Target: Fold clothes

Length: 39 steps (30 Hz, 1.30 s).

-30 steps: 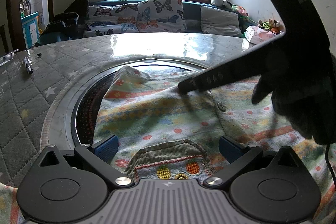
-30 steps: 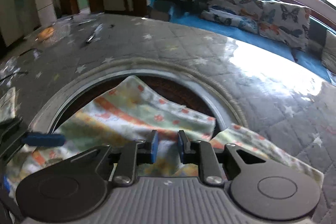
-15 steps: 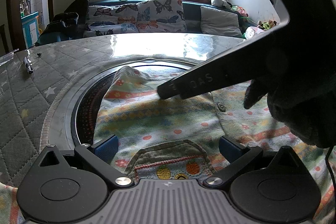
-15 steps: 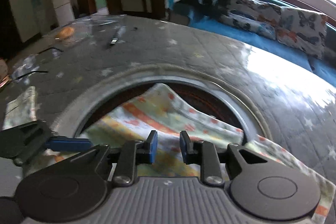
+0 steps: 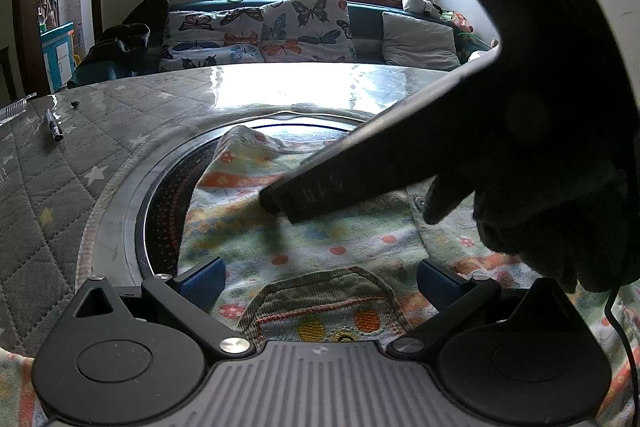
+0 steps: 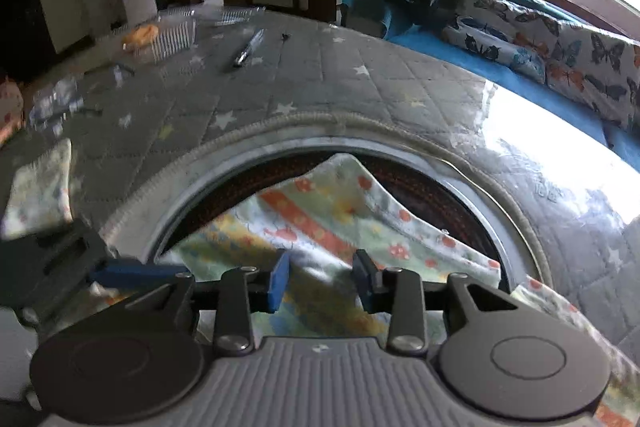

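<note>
My R gripper [image 6: 322, 281] has opened up: pads that sat nearly shut on the garment [image 6: 320, 215] fold 1 s ago are now clearly apart, w/ cloth showing between them and nothing pinched. It's also swung further left across the cloth, so in the L view its finger [image 5: 340, 183] reaches closer to the garment's far-left corner and the gloved hand [image 5: 540, 219] fills more of the right side. R view has panned left too: pen [image 6: 248, 49] and clear trays [image 6: 172, 35] now sit nearer centre, and a small folded cloth [image 6: 40, 183] has come into sight at left.
</note>
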Each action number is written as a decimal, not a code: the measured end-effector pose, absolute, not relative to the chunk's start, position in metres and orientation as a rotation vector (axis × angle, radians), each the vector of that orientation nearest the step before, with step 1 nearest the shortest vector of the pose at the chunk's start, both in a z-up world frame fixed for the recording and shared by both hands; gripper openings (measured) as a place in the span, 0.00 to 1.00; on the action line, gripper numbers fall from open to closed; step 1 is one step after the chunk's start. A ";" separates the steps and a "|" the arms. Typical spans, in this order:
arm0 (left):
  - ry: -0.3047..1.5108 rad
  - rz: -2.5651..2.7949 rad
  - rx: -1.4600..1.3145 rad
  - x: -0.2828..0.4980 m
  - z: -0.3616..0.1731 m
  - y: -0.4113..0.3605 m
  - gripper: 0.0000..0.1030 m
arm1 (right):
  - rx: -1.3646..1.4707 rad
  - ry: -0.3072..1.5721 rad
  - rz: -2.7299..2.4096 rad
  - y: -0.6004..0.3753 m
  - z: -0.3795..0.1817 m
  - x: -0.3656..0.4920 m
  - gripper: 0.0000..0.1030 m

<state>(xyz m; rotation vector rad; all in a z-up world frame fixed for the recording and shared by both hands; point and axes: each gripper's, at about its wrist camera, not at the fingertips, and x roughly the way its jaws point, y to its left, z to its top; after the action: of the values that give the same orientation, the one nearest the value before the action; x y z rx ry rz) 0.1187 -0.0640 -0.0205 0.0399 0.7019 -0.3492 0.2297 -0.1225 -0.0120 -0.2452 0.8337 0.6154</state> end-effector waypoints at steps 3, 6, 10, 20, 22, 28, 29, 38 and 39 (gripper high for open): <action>0.702 -0.349 0.040 0.119 -0.020 -0.064 1.00 | -0.258 0.839 0.612 -0.122 -0.013 0.229 0.34; 0.702 -0.350 0.040 0.118 -0.020 -0.063 1.00 | -0.255 0.836 0.606 -0.125 -0.010 0.227 0.34; 0.702 -0.350 0.040 0.118 -0.020 -0.063 1.00 | -0.251 0.826 0.587 -0.131 0.000 0.220 0.36; 0.724 -0.327 0.066 0.119 -0.018 -0.066 1.00 | -0.215 0.816 0.466 -0.179 0.023 0.177 0.46; 0.726 -0.311 0.065 0.116 -0.015 -0.062 1.00 | -0.199 0.819 0.437 -0.193 0.025 0.164 0.47; 0.688 -0.317 0.115 0.084 -0.001 -0.054 1.00 | -0.201 0.867 0.426 -0.218 0.018 0.115 0.47; 0.690 -0.319 0.122 0.077 0.000 -0.054 1.00 | -0.204 0.871 0.429 -0.220 0.016 0.105 0.47; 0.678 -0.327 0.196 0.016 -0.002 -0.059 1.00 | -0.233 0.864 0.450 -0.223 0.010 0.035 0.49; 0.667 -0.319 0.210 0.010 -0.002 -0.060 1.00 | -0.234 0.859 0.445 -0.225 0.009 0.028 0.50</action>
<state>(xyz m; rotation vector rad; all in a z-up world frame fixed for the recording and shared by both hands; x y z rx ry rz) 0.0099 -0.0604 -0.0021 0.2095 0.6667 -0.3188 0.0279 -0.2248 0.0089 -0.2342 0.8591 0.4447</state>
